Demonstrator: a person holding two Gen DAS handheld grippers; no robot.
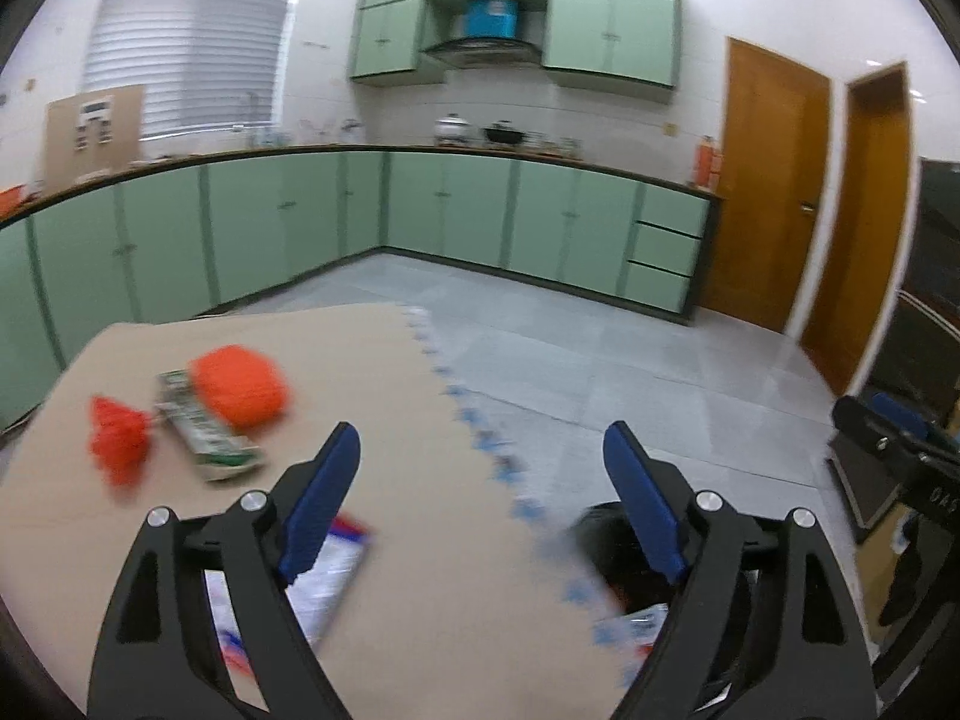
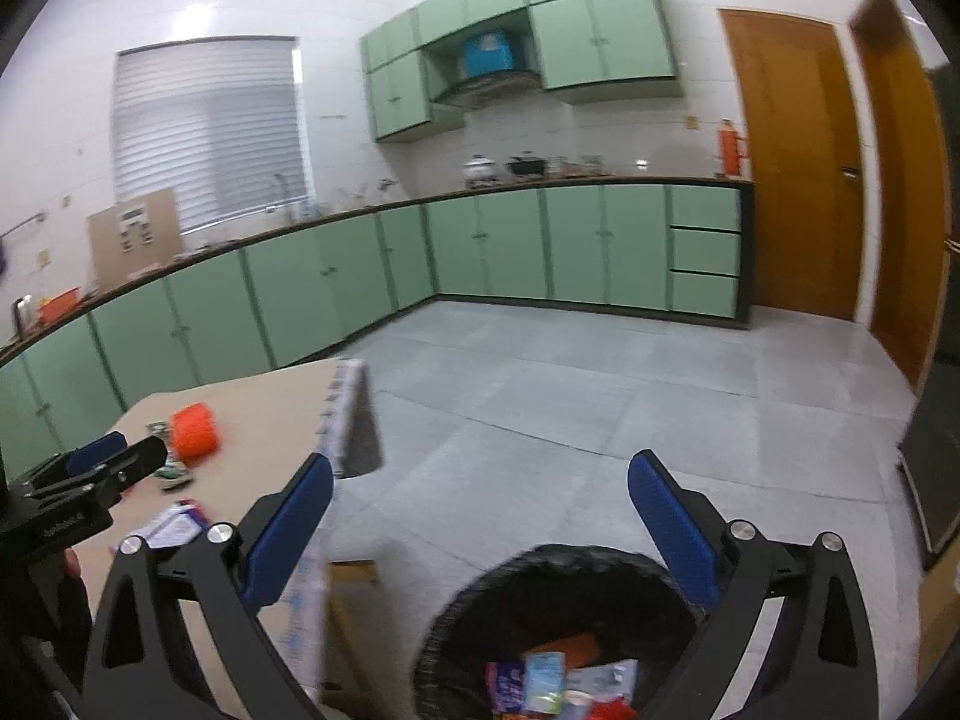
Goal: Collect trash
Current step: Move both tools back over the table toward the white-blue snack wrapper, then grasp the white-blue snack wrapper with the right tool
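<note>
My left gripper (image 1: 483,495) is open and empty above a tan table (image 1: 420,420). On the table lie an orange crumpled lump (image 1: 243,384), a green-and-white wrapper (image 1: 204,429), a red crumpled scrap (image 1: 117,438) and a white-blue-red packet (image 1: 330,570) under my left finger. My right gripper (image 2: 480,531) is open and empty above a black-lined trash bin (image 2: 558,618) that holds several wrappers (image 2: 552,684). The bin also shows in the left wrist view (image 1: 612,546). The orange lump (image 2: 193,431) and the packet (image 2: 174,525) show in the right wrist view.
The bin stands on the grey floor (image 2: 600,408) beside the table's right edge (image 2: 342,414). Green cabinets (image 1: 450,210) line the far walls. Wooden doors (image 1: 774,180) are at the right. The left gripper shows in the right wrist view (image 2: 102,468).
</note>
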